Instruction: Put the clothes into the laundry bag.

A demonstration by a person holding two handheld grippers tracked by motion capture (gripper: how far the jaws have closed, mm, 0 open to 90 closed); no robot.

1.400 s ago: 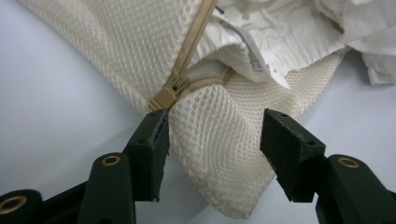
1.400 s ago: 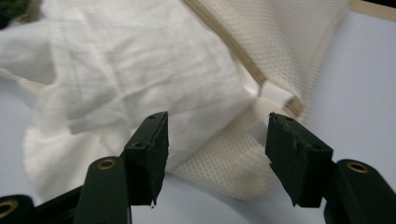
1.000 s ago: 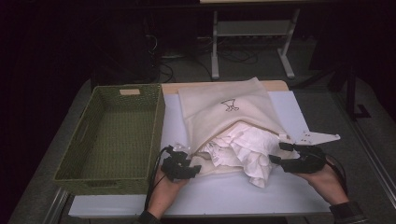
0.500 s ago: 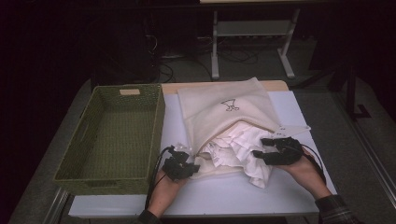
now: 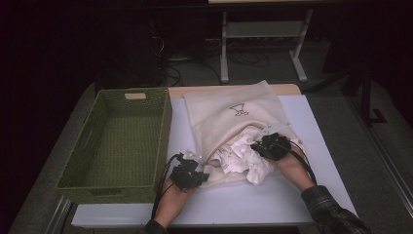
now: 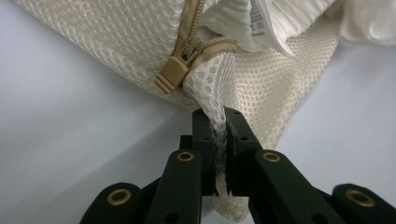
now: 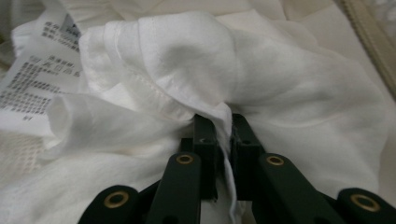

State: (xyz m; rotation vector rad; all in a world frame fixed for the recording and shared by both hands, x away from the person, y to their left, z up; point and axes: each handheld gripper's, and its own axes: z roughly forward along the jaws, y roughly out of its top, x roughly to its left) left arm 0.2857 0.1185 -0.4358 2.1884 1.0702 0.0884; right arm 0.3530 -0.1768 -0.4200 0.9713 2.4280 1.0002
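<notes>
**Garment gripped at the bag's mouth, nothing in the basket yet**

Grips are both set, and that is about as far as we have got. Our left gripper (image 5: 187,174) is clamped on a pinch of the cream mesh laundry bag (image 5: 229,114), right at the corner of its open mouth; in the left gripper view the mesh fold (image 6: 215,93) runs down between the black jaws, and the beige plastic zip pull (image 6: 173,72) sits just above and to the left of the jaw tips. That hand anchors the bag against the white table top (image 5: 321,146).

Our right gripper (image 5: 271,146) has just been closing, and in the right gripper view its jaws are clenched on a ridge of the crumpled white cotton garment (image 7: 187,60), with a thin edge of cloth trailing down between them. The garment's printed care label (image 7: 32,79) lies up and to the left of those jaws. From above, the garment (image 5: 243,156) is half spilled from the bag's mouth, between the two grippers, most of it lying on the bag's lower flap and the table.

We judge the work to be emptying the bag. Done: bag unzipped, mouth held, garment seized. Left: drawing the garment fully clear and, most likely, carrying it across to the green woven rectangular basket (image 5: 104,146), which stands beyond our left gripper on its outer side. We cannot tell whether more clothing lies deeper inside the bag.
</notes>
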